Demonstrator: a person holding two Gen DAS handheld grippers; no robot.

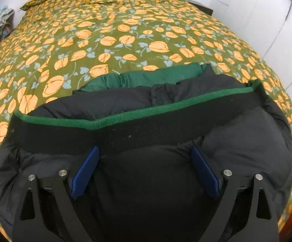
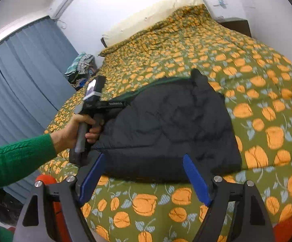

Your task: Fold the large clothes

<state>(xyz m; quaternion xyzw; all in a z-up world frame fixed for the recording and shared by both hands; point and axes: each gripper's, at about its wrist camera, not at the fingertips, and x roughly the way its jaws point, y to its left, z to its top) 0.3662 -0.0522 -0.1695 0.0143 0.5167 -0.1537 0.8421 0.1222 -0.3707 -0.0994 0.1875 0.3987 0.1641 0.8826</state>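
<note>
The folded black puffer jacket point(image 2: 166, 125) lies on the flowered bed point(image 2: 266, 84), and with both the left tongs point(image 1: 146, 157) and right tongs point(image 2: 144, 165) wide open and holding nothing, its puffy layers may spring apart.

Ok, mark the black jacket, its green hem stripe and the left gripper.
black jacket point(image 2: 166, 125): right wrist view, on the middle of its quilted top surface.
green hem stripe point(image 1: 146, 111): left wrist view, mid-length along the knitted band's edge.
left gripper point(image 1: 145, 153): left wrist view, midway between its blue fingertips, jaws open.
</note>
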